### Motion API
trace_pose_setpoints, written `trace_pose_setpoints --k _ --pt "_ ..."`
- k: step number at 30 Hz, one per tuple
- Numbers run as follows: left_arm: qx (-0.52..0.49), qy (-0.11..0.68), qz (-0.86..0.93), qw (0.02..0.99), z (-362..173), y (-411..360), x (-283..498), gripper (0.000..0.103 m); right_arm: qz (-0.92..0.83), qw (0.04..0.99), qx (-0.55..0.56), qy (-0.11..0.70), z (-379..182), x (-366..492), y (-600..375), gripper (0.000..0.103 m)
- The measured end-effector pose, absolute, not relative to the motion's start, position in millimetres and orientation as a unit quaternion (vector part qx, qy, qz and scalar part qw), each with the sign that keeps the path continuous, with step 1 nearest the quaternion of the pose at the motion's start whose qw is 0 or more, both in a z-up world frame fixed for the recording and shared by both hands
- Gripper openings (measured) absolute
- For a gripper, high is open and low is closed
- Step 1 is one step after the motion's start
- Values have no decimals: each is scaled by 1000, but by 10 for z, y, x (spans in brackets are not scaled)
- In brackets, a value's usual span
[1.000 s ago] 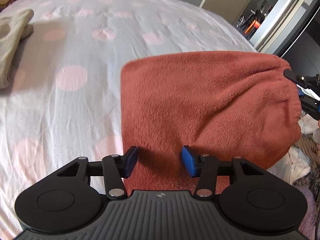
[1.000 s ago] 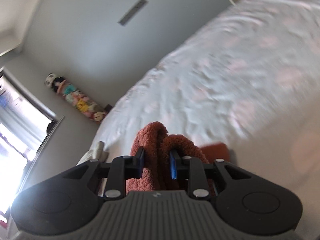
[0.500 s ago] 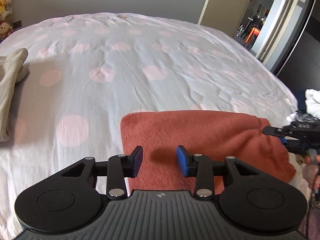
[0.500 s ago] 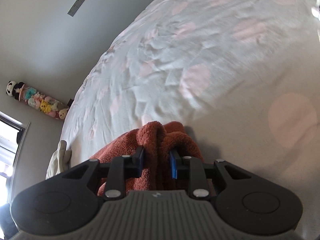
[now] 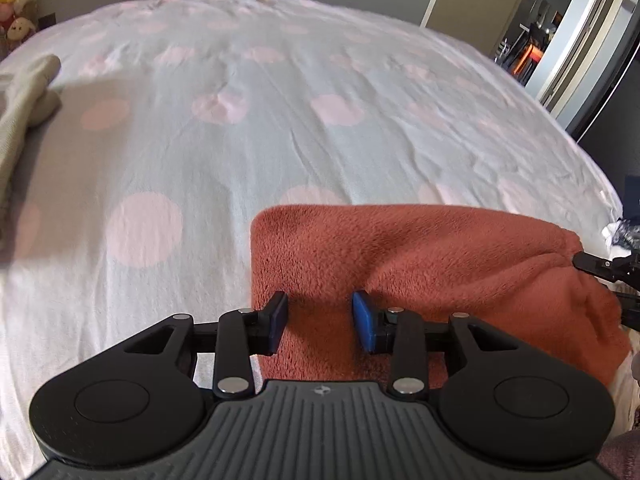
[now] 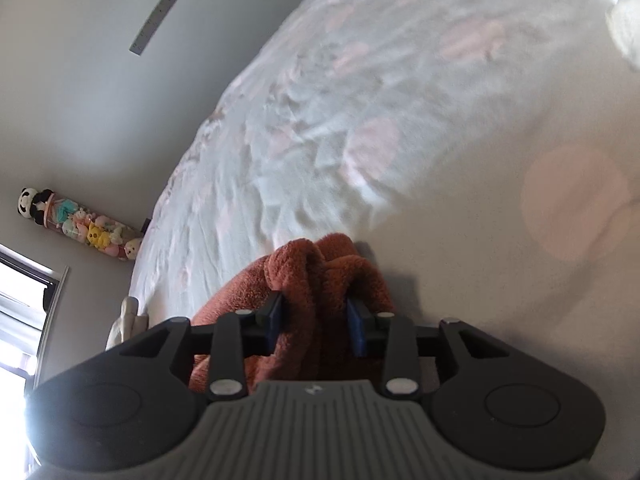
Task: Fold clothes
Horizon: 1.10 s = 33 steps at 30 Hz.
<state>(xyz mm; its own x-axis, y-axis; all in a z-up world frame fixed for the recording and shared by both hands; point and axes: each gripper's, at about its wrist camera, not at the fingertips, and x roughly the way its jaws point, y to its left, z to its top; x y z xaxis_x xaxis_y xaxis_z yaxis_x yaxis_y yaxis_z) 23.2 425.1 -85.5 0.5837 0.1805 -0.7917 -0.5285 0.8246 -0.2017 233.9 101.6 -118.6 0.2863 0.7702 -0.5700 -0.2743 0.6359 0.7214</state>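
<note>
A rust-red fleece garment [image 5: 420, 256] lies folded on the near right part of the bed [image 5: 240, 140]. My left gripper [image 5: 320, 320] hovers over its near left edge with the blue pads apart and only flat cloth showing below them. At the garment's right corner is my right gripper [image 5: 608, 280]. In the right wrist view a bunched fold of the garment [image 6: 320, 272] fills the gap of the right gripper [image 6: 314, 322]. Its jaws are opening, and the fleece still touches both pads.
The bed sheet [image 6: 440, 160] is white with pink dots. A beige garment [image 5: 20, 112] lies at the bed's left edge. Plush toys [image 6: 80, 224] stand by the far wall. White clothes [image 5: 618, 232] sit off the right edge, below an open doorway [image 5: 540, 32].
The garment has come down from hanging to lying on the bed. Both grippers sank with it. The right jaws have spread wider around the fold; the left jaws narrowed a little.
</note>
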Motion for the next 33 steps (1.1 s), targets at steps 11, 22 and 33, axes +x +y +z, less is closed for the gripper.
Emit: trace_pose_setpoints --k 11,22,33 --pt "-182 404 162 882 -539 3534 -344 30 371 818 93 430 -425 1386 1024 35" --pt "-162 519 171 822 -1149 3400 -391 29 317 794 8 519 -997 1323 1141 30" --pt "-211 527 166 806 -1198 3567 -501 35 315 774 4 549 -1010 1291 1065 33"
